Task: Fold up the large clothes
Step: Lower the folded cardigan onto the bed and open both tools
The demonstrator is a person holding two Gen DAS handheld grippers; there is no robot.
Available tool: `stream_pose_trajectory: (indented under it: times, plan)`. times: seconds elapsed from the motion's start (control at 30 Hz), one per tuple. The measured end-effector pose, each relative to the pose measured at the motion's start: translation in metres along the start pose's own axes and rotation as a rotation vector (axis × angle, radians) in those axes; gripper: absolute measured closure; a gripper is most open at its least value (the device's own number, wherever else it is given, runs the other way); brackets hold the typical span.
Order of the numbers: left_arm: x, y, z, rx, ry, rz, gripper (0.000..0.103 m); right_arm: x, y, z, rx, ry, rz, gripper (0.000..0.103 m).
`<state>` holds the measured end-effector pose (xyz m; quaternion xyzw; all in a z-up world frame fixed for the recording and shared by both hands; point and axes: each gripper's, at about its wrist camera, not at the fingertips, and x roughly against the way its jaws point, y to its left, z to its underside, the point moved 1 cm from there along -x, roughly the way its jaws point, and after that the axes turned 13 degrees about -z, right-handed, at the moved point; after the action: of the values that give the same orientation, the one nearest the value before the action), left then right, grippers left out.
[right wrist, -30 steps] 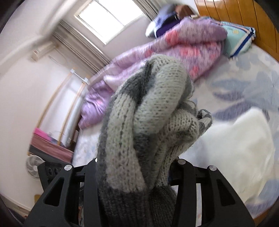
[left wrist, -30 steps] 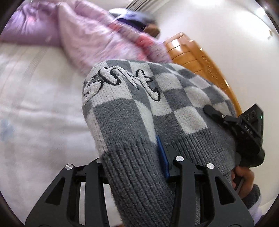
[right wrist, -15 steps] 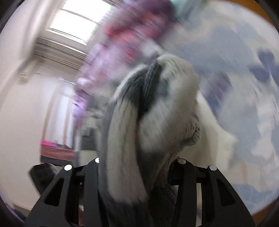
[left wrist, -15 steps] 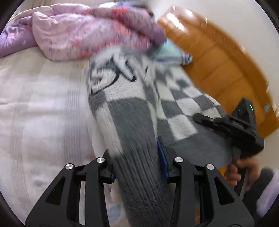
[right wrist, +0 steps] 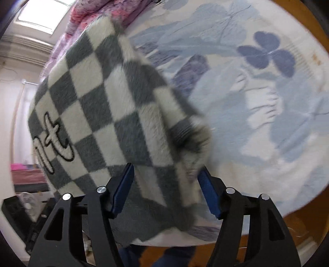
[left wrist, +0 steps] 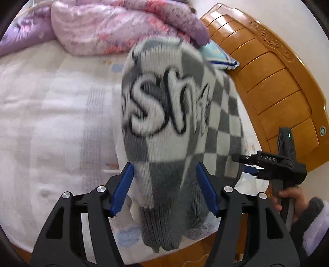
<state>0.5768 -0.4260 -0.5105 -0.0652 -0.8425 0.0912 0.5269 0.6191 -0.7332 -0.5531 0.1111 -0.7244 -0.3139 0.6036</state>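
As my left gripper and right gripper had just opened, the checkered sweater lay loose between both jaws, extending away across the bed.

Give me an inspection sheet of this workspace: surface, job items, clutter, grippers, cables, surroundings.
Surface: bed with a pale sheet; blue floral print on it in the right wrist view.
Job's things: grey and white checkered sweater with lettering, blurred, its ribbed hem hanging over the bed's near edge.
Clutter: bunched purple quilt at the far side; a light blue pillow by the headboard.
Grippers: left gripper and right gripper have just been opening; the sweater lies between the jaws of each, blue pads clear of it.
Cables: nothing seen.
Surroundings: wooden headboard, window, a hand on the right gripper's handle.
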Motion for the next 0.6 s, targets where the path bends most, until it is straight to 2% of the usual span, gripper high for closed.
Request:
stream_pose_trajectory:
  times: [0.03, 0.1, 0.13, 0.17, 0.27, 0.3, 0.43, 0.5, 0.6]
  plan:
    - [0.008, 0.003, -0.005, 0.008, -0.026, 0.001, 0.037, 0.009, 0.008, -0.003, 0.047, -0.005, 0.073, 0.042]
    - [0.014, 0.008, -0.014, 0.018, -0.045, -0.014, 0.035, 0.025, 0.023, -0.006, 0.126, -0.028, 0.151, 0.055]
    - [0.015, 0.010, -0.018, 0.013, -0.048, -0.033, 0.034, 0.031, 0.038, -0.007, 0.173, -0.046, 0.168, 0.064]
    - [0.014, 0.009, -0.018, 0.001, -0.040, -0.059, 0.033, 0.036, 0.054, -0.007, 0.224, -0.062, 0.151, 0.073]
    - [-0.007, 0.008, -0.019, -0.026, 0.040, -0.118, 0.033, 0.020, 0.087, -0.009, 0.324, -0.020, 0.108, 0.081]
    - [-0.014, 0.006, -0.018, -0.037, 0.062, -0.143, 0.034, 0.006, 0.091, -0.011, 0.346, 0.005, 0.118, 0.081]
    - [-0.030, 0.011, -0.015, -0.022, 0.081, -0.163, 0.028, -0.057, 0.067, -0.030, 0.344, 0.108, 0.240, 0.092]
    - [-0.037, 0.010, -0.013, -0.035, 0.099, -0.143, 0.023, -0.069, 0.054, -0.037, 0.316, 0.128, 0.251, 0.092]
    - [-0.040, -0.001, -0.013, -0.078, 0.088, -0.125, 0.023, -0.081, 0.045, -0.042, 0.335, 0.156, 0.321, 0.092]
